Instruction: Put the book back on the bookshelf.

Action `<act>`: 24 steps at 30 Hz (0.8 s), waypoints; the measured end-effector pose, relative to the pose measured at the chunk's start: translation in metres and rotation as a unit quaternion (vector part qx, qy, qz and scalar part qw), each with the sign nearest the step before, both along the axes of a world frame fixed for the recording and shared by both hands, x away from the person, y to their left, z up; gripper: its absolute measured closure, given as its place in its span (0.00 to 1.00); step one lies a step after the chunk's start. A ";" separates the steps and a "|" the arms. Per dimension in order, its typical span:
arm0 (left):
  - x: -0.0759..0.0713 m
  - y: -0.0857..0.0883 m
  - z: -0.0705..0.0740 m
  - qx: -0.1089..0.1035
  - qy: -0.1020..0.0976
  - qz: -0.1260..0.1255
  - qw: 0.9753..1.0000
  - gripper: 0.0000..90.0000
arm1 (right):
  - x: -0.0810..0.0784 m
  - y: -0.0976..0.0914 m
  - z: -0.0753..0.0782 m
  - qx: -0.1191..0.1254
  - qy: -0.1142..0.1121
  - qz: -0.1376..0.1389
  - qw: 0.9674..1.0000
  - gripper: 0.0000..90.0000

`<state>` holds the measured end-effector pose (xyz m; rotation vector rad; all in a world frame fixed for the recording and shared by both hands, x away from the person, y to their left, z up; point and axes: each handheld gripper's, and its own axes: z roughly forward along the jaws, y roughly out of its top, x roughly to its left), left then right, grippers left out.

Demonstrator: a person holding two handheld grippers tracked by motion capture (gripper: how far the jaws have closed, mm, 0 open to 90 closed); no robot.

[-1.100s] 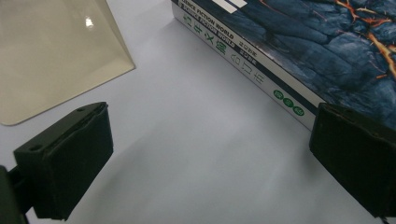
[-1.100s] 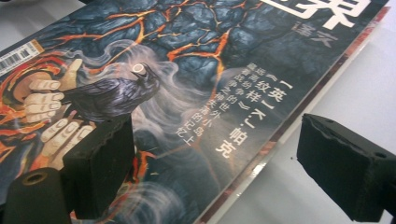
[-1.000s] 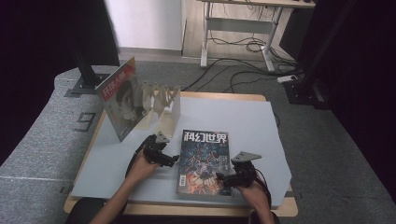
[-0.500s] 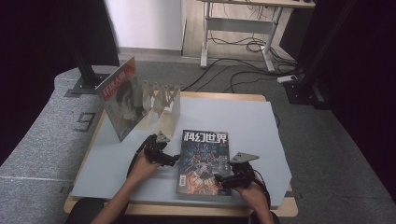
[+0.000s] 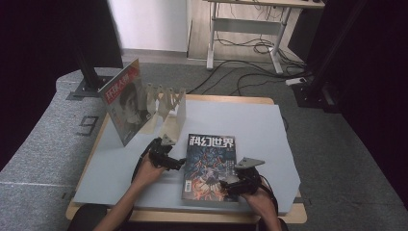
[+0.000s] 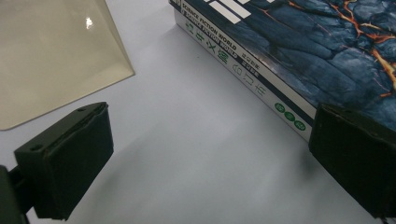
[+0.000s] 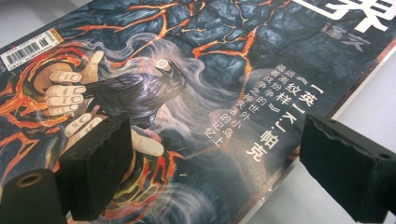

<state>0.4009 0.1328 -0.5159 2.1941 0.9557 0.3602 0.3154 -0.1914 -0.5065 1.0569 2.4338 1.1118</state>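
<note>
Black right gripper (image 5: 230,185): spread wide over magazine (image 5: 210,163) cover | left gripper (image 5: 179,162): spread, beside magazine spine | magazine: flat on grey table (image 5: 260,130), near clear rack (image 5: 166,103) holding second magazine (image 5: 124,98)

I am looking down on the table (image 5: 269,115). The magazine (image 5: 209,166) is lying flat on it near the front edge, at about six o'clock from the middle. The rack (image 5: 166,103) is standing at ten o'clock, well behind the magazine, with a second magazine (image 5: 126,107) leaning at its nine o'clock side. My left gripper (image 5: 166,156) is sitting just beside the flat magazine's spine, at its nine o'clock. My right gripper (image 5: 235,180) is resting over the magazine's four o'clock corner. Desk legs (image 5: 245,29) are standing on the floor at twelve o'clock, beyond the table.
</note>
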 end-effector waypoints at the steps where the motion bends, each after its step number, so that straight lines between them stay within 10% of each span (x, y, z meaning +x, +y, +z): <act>1: 0.000 0.000 0.000 0.000 0.001 0.001 1.000 0.00 | 0.000 0.001 0.000 -0.002 0.000 0.000 1.000 0.11; 24: 0.011 -0.005 0.002 0.005 0.007 0.004 1.000 0.01 | -0.005 0.004 0.004 -0.021 0.010 0.001 1.000 0.11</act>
